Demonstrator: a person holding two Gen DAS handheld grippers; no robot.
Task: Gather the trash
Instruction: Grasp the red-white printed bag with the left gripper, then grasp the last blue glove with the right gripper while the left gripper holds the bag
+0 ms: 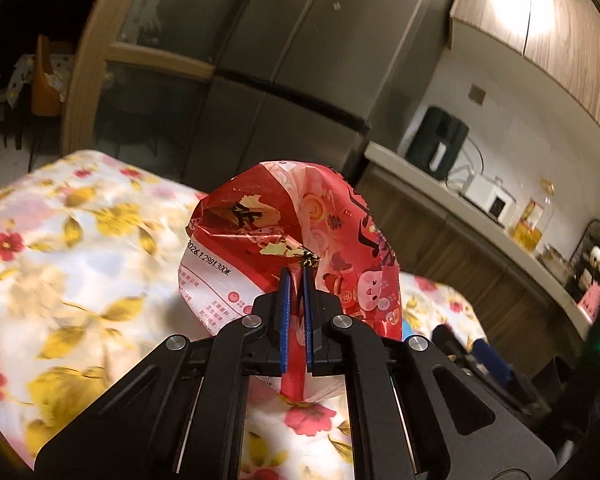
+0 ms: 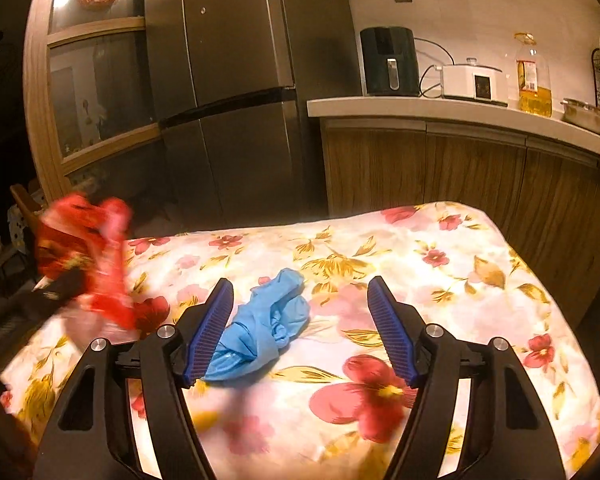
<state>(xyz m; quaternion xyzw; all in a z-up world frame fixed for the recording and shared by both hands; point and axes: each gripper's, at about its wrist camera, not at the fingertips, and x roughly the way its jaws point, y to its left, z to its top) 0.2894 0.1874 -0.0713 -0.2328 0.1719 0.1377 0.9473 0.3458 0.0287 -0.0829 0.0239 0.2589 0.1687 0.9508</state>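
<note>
1. The left gripper (image 1: 296,270) is clamping down hard on a red wrapper (image 1: 284,240), jaws pinched nearly together with a crinkled fold of the wrapper caught between the blue pads (image 1: 286,312).
2. The wrapper is hanging up off the surface (image 1: 60,272), puffed out above and around the jaws, with printed text and cartoon bits showing on it.
3. In the right wrist view the same wrapper (image 2: 88,260) is showing as a blurry red blob off to the left of the glove, up above the left edge of the surface.
4. The right gripper (image 2: 300,292) is hovering with its jaws spread wide, gripping nothing.
5. A crumpled blue glove (image 2: 266,320) is lying on the flowery cloth covering the surface (image 2: 460,280), sitting between the open jaws but closer to the left pad (image 2: 210,336), which is overlapping it in the view. Can't tell if that pad is actually touching it. The right pad is well apart from the glove.
6. Behind the glove there's a big grey fridge (image 2: 236,80), and to the right of the fridge a counter (image 2: 420,106) carrying a dark air fryer (image 2: 388,62), a white cooker (image 2: 474,82) and an oil bottle (image 2: 534,80).
</note>
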